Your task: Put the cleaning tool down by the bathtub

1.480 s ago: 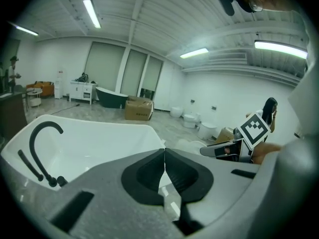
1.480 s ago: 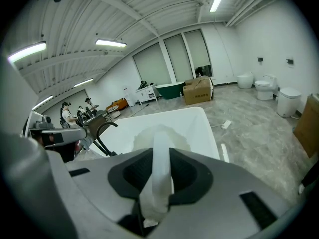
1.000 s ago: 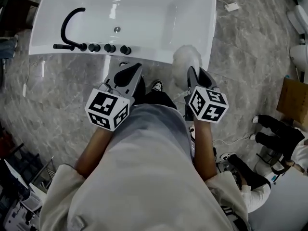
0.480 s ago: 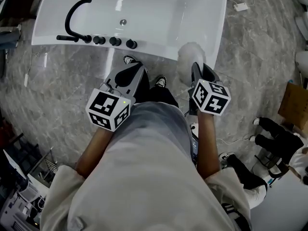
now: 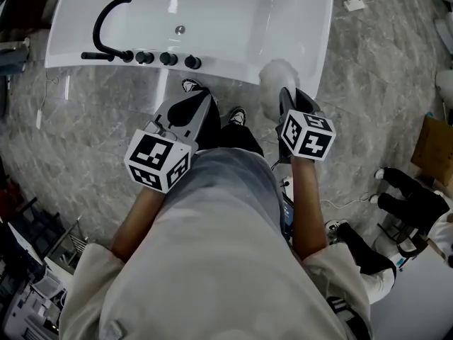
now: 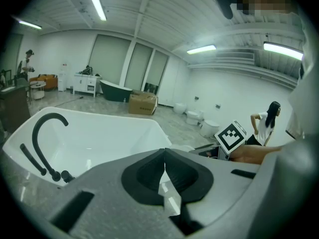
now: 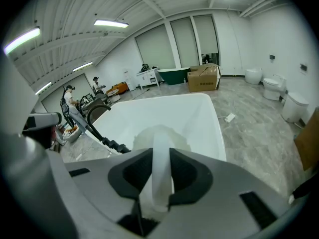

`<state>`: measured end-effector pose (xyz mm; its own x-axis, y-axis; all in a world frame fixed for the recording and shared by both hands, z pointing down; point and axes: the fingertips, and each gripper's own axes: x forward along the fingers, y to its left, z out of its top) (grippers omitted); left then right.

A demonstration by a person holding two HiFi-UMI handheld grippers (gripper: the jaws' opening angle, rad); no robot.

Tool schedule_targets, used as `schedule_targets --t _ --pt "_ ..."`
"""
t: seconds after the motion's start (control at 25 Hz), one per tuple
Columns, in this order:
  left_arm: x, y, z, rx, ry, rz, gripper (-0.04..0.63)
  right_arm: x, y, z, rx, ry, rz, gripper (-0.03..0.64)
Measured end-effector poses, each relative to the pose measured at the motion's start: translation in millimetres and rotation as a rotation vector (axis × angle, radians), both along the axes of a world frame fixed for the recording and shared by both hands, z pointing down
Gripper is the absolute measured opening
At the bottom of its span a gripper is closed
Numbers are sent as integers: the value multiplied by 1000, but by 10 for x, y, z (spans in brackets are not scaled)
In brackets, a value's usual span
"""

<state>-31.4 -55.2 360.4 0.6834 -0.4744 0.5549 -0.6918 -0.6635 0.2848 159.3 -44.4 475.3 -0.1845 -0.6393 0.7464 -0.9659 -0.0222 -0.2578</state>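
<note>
Marble floor by bathtub; right gripper nose-down around cleaning tool.

The glossy white bathtub carries a matte black curved faucet and black round knobs on its near rim. The stone floor is grey with pale marble veining. The fluffy white cleaning tool has a white handle. The left gripper and right gripper are grey with black pads, and their marker cubes show black squares on white. At the far right is a brown cardboard box.
</note>
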Motion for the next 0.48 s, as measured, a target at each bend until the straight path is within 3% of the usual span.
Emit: schedule_targets --t 0.48 --pt "-74 17 16 -7 -12 -7 9 -4 -5 246 -40 29 -22 86"
